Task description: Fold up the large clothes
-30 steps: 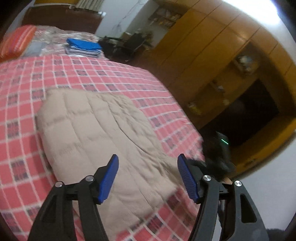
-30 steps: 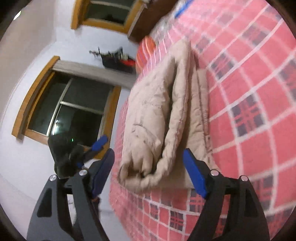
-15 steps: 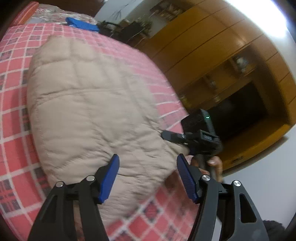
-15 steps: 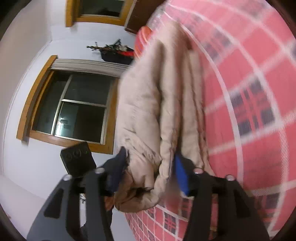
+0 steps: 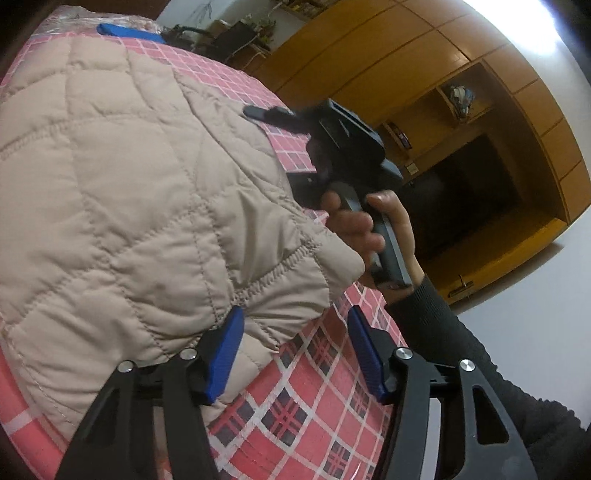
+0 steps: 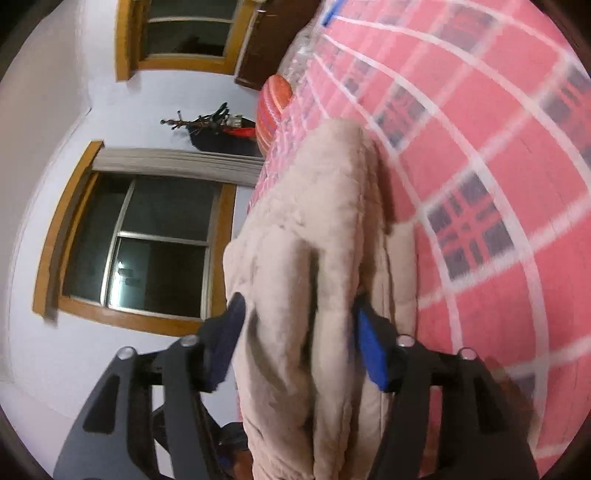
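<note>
Matt quilted beige coat [image 5: 147,177], glossy wooden wardrobe [image 5: 424,66]

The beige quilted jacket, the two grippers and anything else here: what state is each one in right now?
Beige quilted jacket: folded in layers, lying on the bed.
Right gripper: jaws around the jacket's folded edge; firm grip unclear.
Left gripper: open, jaws apart at the jacket's corner.
Plaid bedspread: spread flat under the jacket.
Blue folded clothes: lying flat at the far end.

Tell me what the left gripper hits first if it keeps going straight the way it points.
Most likely the beige quilted jacket: the left gripper is open, its left finger already at the jacket's folded corner, which bulges between the jaws. Beyond it lies the plaid bedcover. Depth is hard to judge.
</note>
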The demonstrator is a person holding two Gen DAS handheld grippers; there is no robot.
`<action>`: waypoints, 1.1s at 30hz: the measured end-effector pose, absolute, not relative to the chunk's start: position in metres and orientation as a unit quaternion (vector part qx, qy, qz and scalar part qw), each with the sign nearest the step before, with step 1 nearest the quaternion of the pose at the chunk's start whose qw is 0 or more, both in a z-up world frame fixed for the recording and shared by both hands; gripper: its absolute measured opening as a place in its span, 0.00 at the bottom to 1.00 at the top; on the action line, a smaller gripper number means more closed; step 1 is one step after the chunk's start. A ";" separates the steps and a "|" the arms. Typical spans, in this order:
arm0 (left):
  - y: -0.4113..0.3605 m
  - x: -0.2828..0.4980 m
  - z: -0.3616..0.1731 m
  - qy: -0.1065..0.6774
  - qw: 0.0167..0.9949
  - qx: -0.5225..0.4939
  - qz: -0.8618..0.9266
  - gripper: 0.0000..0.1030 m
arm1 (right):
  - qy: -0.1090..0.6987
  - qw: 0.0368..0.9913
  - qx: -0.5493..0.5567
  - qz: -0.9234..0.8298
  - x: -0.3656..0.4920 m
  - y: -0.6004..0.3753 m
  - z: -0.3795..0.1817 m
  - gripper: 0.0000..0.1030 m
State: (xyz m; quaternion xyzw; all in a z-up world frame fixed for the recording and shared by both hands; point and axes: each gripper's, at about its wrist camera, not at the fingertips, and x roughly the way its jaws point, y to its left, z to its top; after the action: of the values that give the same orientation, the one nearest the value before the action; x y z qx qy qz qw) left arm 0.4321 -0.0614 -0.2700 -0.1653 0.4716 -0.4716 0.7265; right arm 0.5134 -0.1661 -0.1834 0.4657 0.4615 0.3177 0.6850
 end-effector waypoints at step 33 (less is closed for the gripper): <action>0.037 0.541 -0.216 0.418 0.784 -0.244 -0.389 0.60 | 0.420 0.844 0.183 0.279 0.444 -0.130 -0.091 0.23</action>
State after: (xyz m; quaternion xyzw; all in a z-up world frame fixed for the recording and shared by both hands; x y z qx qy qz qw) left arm 0.5406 0.0374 -0.2155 -0.2437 0.4180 -0.3888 0.7840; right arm 0.4441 -0.1301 -0.0914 0.1828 0.4203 0.2785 0.8440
